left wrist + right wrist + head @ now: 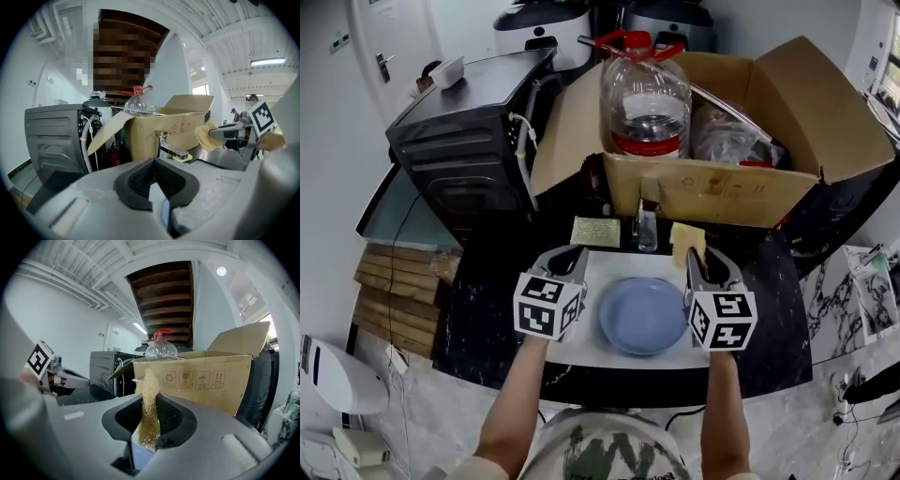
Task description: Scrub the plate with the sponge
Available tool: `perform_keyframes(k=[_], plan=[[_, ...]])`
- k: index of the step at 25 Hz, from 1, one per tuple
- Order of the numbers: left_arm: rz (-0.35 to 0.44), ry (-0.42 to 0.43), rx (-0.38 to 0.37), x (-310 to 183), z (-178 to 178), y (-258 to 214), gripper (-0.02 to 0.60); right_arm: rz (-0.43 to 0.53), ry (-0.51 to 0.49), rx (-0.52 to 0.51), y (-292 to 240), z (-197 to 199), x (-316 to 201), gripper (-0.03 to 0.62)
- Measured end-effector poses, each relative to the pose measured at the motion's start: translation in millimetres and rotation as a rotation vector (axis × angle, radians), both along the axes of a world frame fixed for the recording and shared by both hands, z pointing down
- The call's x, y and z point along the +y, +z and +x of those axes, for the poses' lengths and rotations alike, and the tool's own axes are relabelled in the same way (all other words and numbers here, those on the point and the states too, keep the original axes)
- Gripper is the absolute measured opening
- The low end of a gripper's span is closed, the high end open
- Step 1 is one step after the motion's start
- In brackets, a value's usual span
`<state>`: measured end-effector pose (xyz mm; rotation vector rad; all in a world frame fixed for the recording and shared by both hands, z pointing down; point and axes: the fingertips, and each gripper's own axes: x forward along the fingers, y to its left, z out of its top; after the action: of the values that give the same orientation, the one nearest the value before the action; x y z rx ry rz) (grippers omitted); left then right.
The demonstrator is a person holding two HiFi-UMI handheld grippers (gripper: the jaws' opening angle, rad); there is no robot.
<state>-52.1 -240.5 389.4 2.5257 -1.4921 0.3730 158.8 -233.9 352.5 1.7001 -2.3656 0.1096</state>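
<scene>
The blue plate (642, 316) lies unheld at frame centre, left claw (572, 254) pressed together empty, so the floppy sponge (685, 239) pinched in the right claw (696, 259) may buckle or shove it sliding.

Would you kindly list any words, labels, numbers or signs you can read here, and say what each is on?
Box: no words; four signs: recycling arrows, glass, umbrella, two up arrows.
Bottle label: too blurred to read.
Cubes on left gripper and right gripper: square black-and-white markers, no letters.
No other text is readable.
</scene>
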Motion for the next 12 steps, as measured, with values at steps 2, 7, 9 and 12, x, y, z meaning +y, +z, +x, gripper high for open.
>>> perform_keyframes(k=[2, 7, 9, 12], plan=[[-0.002, -0.008, 0.010, 1.0, -3.2, 1.4, 0.002, 0.007, 0.001, 0.001, -0.2, -0.3, -0.5, 0.069], [-0.012, -0.014, 0.016, 1.2, -4.4, 7.7, 0.002, 0.009, 0.006, -0.008, 1.5, -1.3, -2.9, 0.067], [-0.013, -0.021, 0.026, -0.3, -6.5, 7.4, 0.002, 0.008, 0.006, -0.009, 2.4, -2.2, -3.4, 0.067], [-0.011, -0.024, 0.029, -2.3, -7.9, 6.6, 0.002, 0.005, 0.009, -0.005, 4.2, -2.6, -3.3, 0.067]])
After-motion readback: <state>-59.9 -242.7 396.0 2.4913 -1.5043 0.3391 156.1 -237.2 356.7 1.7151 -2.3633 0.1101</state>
